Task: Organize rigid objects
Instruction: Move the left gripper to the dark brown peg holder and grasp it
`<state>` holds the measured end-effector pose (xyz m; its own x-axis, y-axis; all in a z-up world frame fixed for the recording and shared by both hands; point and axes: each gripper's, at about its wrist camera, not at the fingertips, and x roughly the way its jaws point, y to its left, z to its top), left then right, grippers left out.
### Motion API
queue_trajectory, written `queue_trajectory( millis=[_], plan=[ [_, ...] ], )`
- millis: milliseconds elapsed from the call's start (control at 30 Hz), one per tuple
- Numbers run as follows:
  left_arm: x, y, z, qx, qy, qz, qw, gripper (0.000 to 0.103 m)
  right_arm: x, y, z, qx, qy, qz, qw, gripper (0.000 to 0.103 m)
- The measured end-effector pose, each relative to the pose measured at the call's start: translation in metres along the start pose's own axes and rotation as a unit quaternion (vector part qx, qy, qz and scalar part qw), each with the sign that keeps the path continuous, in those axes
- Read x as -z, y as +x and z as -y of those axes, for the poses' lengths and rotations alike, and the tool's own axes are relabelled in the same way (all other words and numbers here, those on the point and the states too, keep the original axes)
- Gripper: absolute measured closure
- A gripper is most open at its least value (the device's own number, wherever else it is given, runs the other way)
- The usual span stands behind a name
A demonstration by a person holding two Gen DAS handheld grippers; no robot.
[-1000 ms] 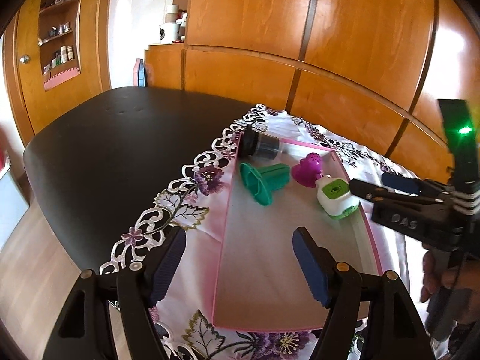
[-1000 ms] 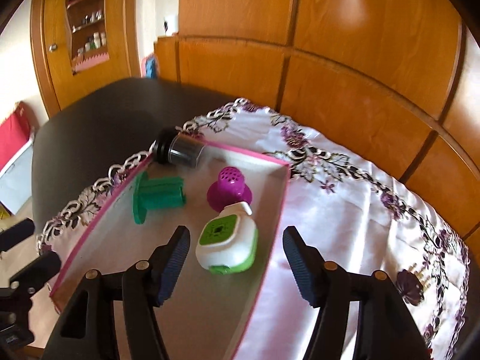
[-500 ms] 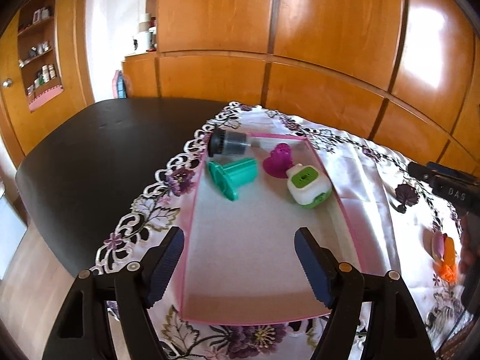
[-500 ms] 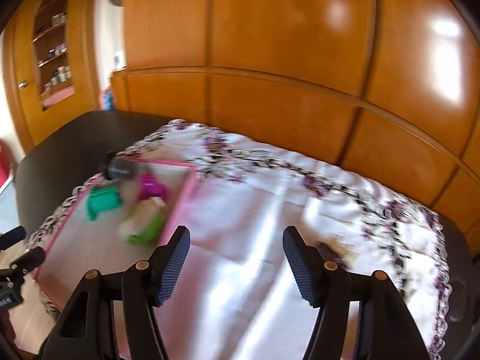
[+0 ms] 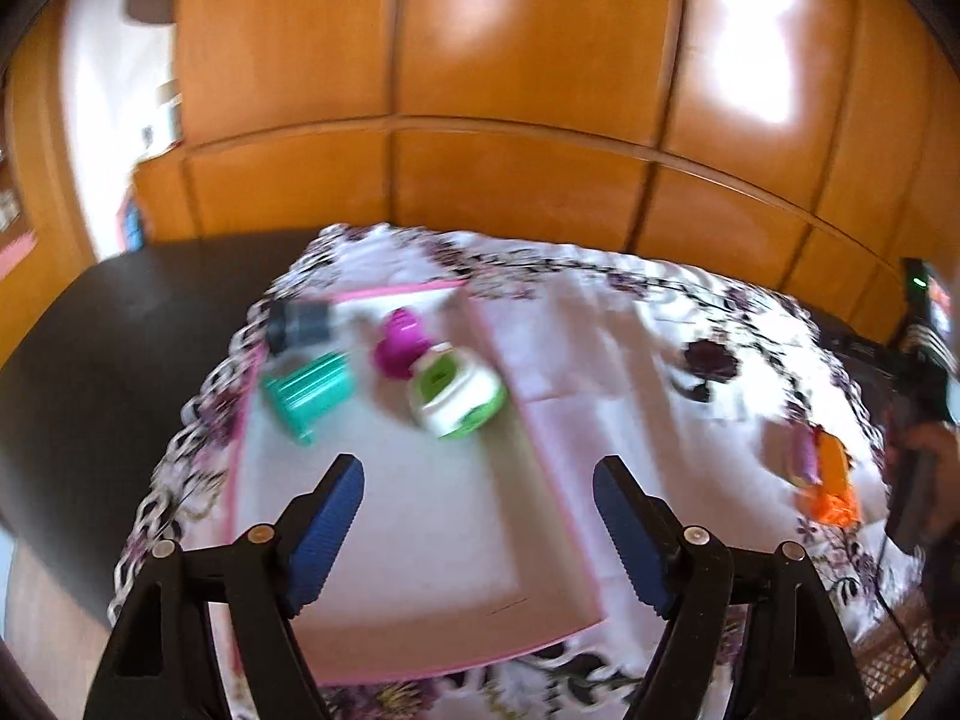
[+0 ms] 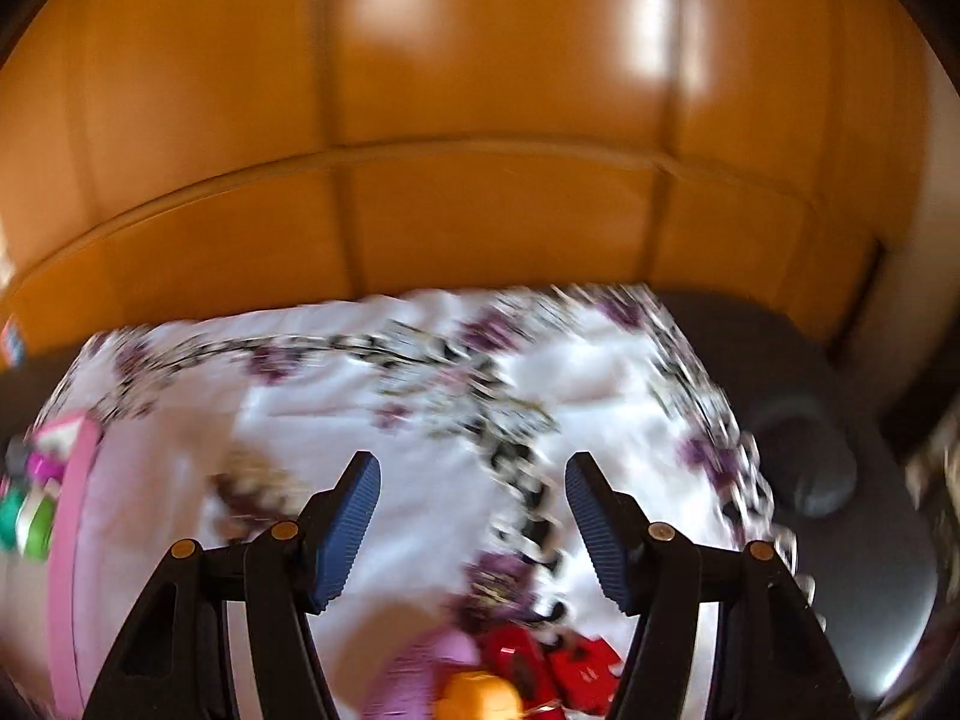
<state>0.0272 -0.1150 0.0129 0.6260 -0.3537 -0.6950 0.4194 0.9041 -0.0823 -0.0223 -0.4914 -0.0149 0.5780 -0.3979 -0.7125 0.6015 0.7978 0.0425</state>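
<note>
Left claw (image 5: 477, 525) spread, jaws just opening further, nothing between them, above the near half of the pink tray (image 5: 564, 516). Right claw (image 6: 473, 519) spread, empty, over floral cloth (image 6: 432, 420) right of that tray.

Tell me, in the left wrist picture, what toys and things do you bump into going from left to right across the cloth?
Dark cylinder → teal piece → magenta dome → white and green box → pink rim of the tray → orange and pink things near the cloth's right edge.

no readable text, labels or numbers, frames blurred
</note>
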Motion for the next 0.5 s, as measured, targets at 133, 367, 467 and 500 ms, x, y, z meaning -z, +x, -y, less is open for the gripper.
queue_trajectory(
  millis=[133, 367, 467, 500],
  plan=[
    [-0.012, 0.017, 0.037, 0.035, 0.037, -0.014, 0.9986, 0.024, -0.004, -0.002, 0.013, -0.004, 0.029, 0.006, 1.000, 0.038],
    [-0.032, 0.055, 0.099, 0.081, 0.083, -0.041, 0.9924, 0.023, -0.004, 0.002, 0.012, -0.028, 0.043, -0.013, 0.999, 0.038],
    [-0.041, 0.077, 0.119, 0.092, 0.090, -0.055, 0.9901, 0.013, -0.004, 0.001, 0.015, -0.033, 0.052, -0.016, 0.998, 0.038],
    [-0.045, 0.086, 0.128, 0.098, 0.094, -0.058, 0.9890, 0.013, -0.004, 0.002, 0.018, -0.035, 0.059, -0.018, 0.997, 0.038]
  ],
)
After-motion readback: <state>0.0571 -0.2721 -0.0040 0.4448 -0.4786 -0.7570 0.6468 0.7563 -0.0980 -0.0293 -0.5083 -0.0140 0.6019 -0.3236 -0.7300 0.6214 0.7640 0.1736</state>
